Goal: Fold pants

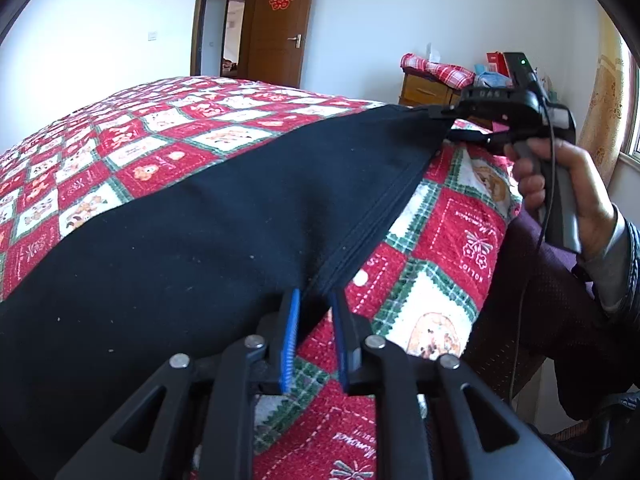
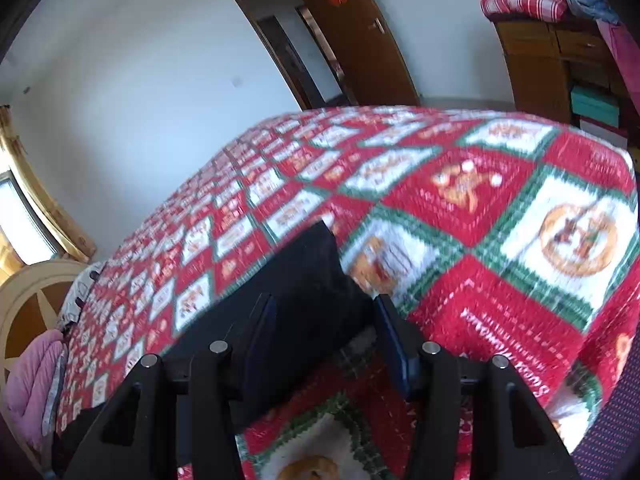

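Black pants (image 1: 200, 240) lie flat across a bed with a red, white and green patchwork quilt (image 1: 160, 128). My left gripper (image 1: 316, 298) sits at the near corner of the ribbed end. Its blue pads (image 1: 294, 320) stand slightly apart with the cloth's corner between their tips, not pinched. At the far corner of that same edge a hand (image 1: 560, 184) holds my right gripper (image 1: 448, 124). In the right wrist view the right gripper (image 2: 324, 304) stands wide open. The pants (image 2: 304, 280) lie loose between its fingers on the quilt (image 2: 480, 200).
The bed's edge runs close to both grippers on the right. A wooden cabinet (image 1: 424, 90) with folded plaid cloth (image 1: 436, 68) stands by the wall past the bed, beside an open brown door (image 1: 276, 32). A headboard (image 2: 28, 304) and pink bedding (image 2: 28, 380) are at the left.
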